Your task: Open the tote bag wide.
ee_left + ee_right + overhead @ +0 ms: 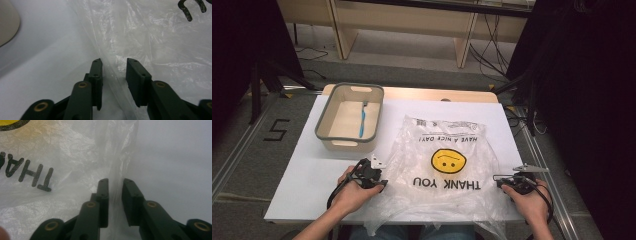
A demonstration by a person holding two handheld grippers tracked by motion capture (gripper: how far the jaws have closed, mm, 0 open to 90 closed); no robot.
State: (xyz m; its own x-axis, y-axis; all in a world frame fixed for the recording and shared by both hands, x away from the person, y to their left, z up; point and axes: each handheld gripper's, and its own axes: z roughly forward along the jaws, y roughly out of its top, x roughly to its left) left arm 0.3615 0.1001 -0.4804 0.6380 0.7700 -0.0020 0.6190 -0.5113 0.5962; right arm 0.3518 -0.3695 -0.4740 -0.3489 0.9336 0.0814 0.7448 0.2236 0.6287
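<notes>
White table (312,172), plastic bag (447,165) flat between left gripper (381,185) and right gripper (499,181); jaws part-shut astride near side edges, not yet pinching

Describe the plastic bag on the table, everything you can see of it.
The plastic bag is thin, clear and crinkled, lying flat on the white table, its near edge hanging over the front. It carries a yellow smiley face and black "THANK YOU" and "HAVE A NICE DAY!" print, upside down in the high view. The left gripper and right gripper each straddle a raised side fold, with gaps visible at the pads.
</notes>
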